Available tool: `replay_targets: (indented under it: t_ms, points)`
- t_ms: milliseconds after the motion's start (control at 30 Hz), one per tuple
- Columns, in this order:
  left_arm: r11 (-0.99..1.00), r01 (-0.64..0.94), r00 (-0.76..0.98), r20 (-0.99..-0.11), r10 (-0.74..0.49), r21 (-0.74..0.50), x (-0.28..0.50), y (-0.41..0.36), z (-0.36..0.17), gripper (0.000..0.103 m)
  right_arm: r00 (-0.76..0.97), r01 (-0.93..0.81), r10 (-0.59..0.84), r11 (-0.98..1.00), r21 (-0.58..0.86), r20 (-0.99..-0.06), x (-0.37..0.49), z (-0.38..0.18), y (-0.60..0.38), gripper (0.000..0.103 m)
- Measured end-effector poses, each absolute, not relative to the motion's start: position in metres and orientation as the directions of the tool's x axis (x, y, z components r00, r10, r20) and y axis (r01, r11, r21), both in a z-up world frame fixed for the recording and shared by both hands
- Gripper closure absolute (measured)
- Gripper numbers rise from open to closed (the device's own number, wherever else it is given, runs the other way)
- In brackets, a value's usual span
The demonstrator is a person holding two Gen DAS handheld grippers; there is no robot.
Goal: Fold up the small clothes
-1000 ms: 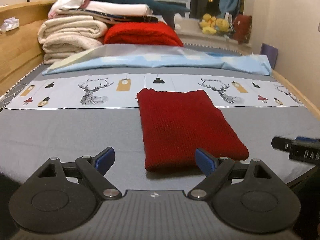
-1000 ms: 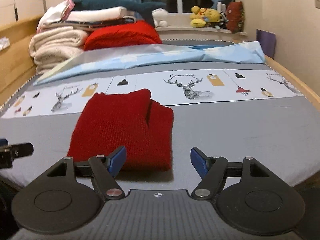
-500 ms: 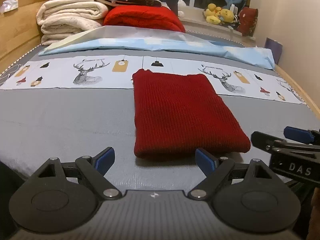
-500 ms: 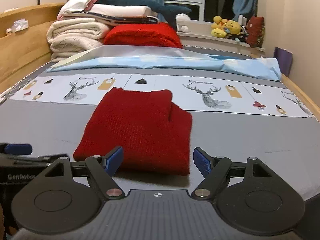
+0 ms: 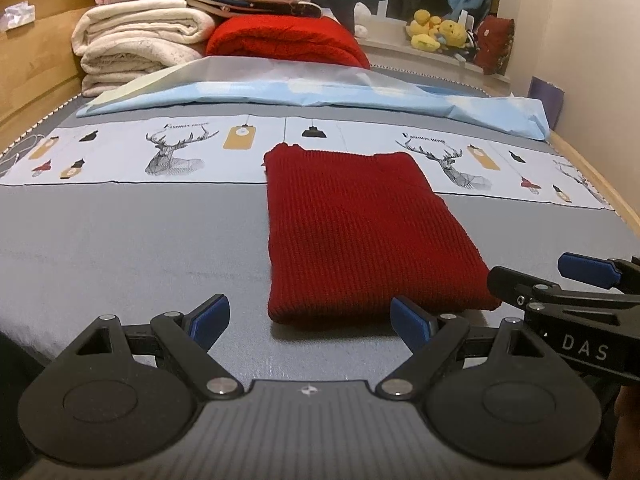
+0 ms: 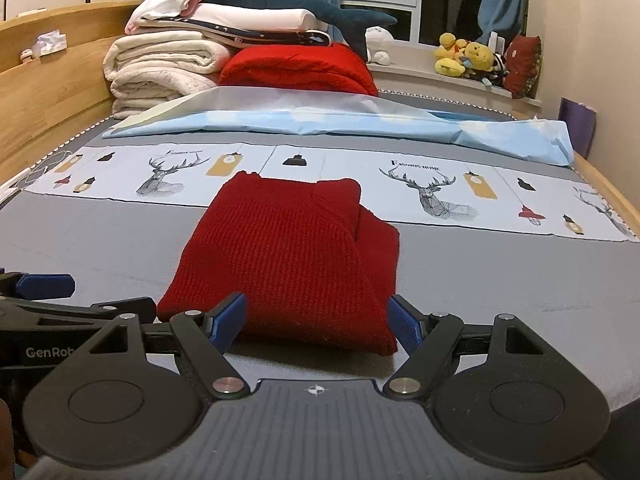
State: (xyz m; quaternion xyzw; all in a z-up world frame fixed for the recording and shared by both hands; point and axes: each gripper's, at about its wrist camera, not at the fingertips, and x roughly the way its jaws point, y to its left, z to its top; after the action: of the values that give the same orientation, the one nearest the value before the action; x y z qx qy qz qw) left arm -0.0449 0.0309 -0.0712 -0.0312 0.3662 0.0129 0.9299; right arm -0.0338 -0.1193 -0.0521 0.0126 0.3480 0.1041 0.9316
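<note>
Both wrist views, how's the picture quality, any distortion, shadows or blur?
Left wrist view: fisheye bends the bed's far edge, warm indoor light, the red sweater is sharp with a soft shadow at its near edge. Right wrist view: same curvature, dark corners, sweater crisp, the plush toys softer.

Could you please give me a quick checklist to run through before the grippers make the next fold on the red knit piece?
1. Left gripper open, holding nothing: ok.
2. Right gripper open, holding nothing: ok.
3. Red knit garment lies flat on the grey bed sheet, near hem facing both grippers: ok.
4. Edges aligned: not ok; in the right wrist view a lower layer sticks out on the right side.
5. Either gripper touching the near hem: cannot tell; the right one's fingertips bracket it closely.
6. Room beyond the garment: ok; the deer-print cloth and light blue sheet lie behind it.
</note>
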Motion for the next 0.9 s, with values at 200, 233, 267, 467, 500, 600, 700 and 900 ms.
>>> replay_targets:
  t_ms: [200, 233, 267, 467, 500, 600, 700, 900]
  points:
    - [0.998, -0.046, 0.731, -0.682, 0.000, -0.049, -0.0433, 0.0310, -0.0726, 0.012, 0.737, -0.184, 0.203, 0.978, 0.098, -0.645, -0.0346, -0.0531, -0.1209, 0.025]
    - [0.998, -0.046, 0.730, -0.684, -0.001, -0.051, -0.0430, 0.0310, -0.0732, 0.012, 0.737, -0.183, 0.202, 0.978, 0.098, -0.645, -0.0345, -0.0533, -0.1203, 0.025]
    - [0.998, -0.046, 0.729, -0.684, -0.001, -0.051, -0.0432, 0.0304, -0.0735, 0.012, 0.737, -0.183, 0.202, 0.978, 0.098, -0.645, -0.0344, -0.0533, -0.1206, 0.025]
    - [0.998, -0.047, 0.729, -0.685, -0.001, -0.051, -0.0428, 0.0299, -0.0739, 0.012, 0.737, -0.184, 0.203, 0.978, 0.098, -0.645, -0.0343, -0.0533, -0.1214, 0.025]
    - [0.998, -0.047, 0.729, -0.685, -0.001, -0.051, -0.0429, 0.0300, -0.0739, 0.012, 0.736, -0.184, 0.203, 0.978, 0.098, -0.646, -0.0342, -0.0536, -0.1211, 0.025]
    - [0.997, -0.048, 0.729, -0.685, -0.001, -0.052, -0.0428, 0.0302, -0.0740, 0.012, 0.735, -0.181, 0.202, 0.978, 0.100, -0.648, -0.0335, -0.0537, -0.1205, 0.025]
    - [0.997, -0.049, 0.728, -0.686, -0.001, -0.053, -0.0417, 0.0313, -0.0748, 0.012, 0.735, -0.180, 0.201, 0.979, 0.100, -0.648, -0.0330, -0.0535, -0.1199, 0.025]
    - [0.997, -0.049, 0.728, -0.686, -0.002, -0.054, -0.0417, 0.0318, -0.0747, 0.012, 0.734, -0.178, 0.200, 0.979, 0.100, -0.649, -0.0324, -0.0536, -0.1189, 0.025]
